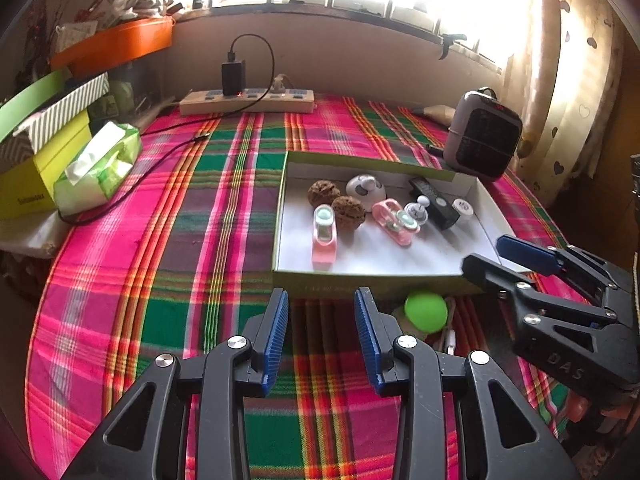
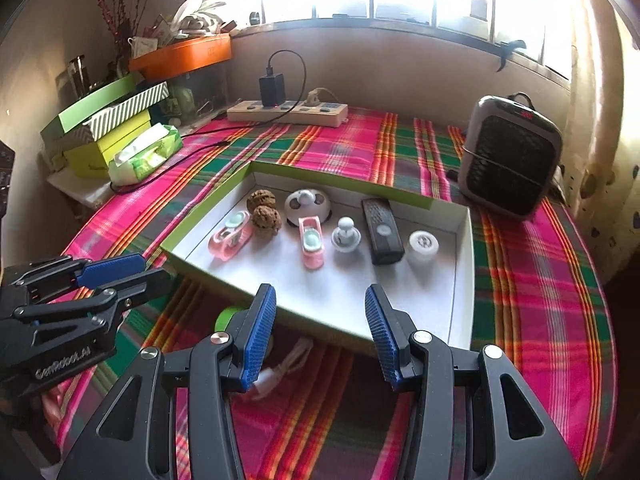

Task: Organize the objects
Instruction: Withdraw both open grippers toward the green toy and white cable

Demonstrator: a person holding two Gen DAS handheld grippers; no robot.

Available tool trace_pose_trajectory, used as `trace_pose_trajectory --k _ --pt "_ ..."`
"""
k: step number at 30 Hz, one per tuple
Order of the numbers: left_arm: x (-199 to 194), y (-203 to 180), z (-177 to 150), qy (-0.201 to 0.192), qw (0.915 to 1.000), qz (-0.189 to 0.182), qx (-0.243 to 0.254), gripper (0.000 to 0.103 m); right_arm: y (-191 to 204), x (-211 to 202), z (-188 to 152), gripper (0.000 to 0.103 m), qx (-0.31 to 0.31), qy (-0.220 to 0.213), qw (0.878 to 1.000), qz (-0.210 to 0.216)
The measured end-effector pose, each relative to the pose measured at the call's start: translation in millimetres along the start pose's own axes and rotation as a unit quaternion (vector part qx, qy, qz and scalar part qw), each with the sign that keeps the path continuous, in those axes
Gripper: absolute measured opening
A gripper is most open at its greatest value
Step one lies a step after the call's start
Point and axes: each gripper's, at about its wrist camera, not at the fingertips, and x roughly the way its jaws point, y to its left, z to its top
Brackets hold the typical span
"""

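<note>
A shallow box (image 1: 360, 282) (image 2: 208, 208) with a green rim and white floor lies on the plaid cloth. Inside are two walnuts (image 1: 349, 214) (image 2: 266, 218), two pink clips (image 1: 324, 240) (image 2: 311, 244), a round white-and-black piece (image 1: 366, 188) (image 2: 307, 202), a white knob (image 2: 346, 234), a black remote (image 1: 434, 202) (image 2: 382, 230) and a white cylinder (image 2: 422, 246). A green ball (image 1: 426, 312) (image 2: 226, 318) and a white cable (image 2: 288, 360) lie on the cloth just outside the box's near wall. My left gripper (image 1: 321, 296) (image 2: 154, 270) is open and empty left of the ball. My right gripper (image 2: 319, 290) (image 1: 488, 254) is open and empty above the box's near edge.
A grey heater (image 2: 510, 156) stands at the back right beside a curtain. A power strip (image 1: 246, 102) with a black charger and trailing cord lies along the back wall. Stacked boxes (image 1: 44, 148), a tissue pack (image 1: 100, 168) and an orange tray (image 1: 116, 46) crowd the left side.
</note>
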Motion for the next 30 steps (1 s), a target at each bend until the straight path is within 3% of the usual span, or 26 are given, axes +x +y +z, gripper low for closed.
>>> trace_pose_trajectory --k 13,30 --pt "2 3 -14 0.013 0.9997 -0.019 -0.002 0.033 15 -5 -35 0.048 0.004 0.032 0.999 0.011" --pt "6 5 -17 0.022 0.9991 -0.035 -0.002 0.033 23 14 -43 0.049 0.005 0.064 0.998 -0.005"
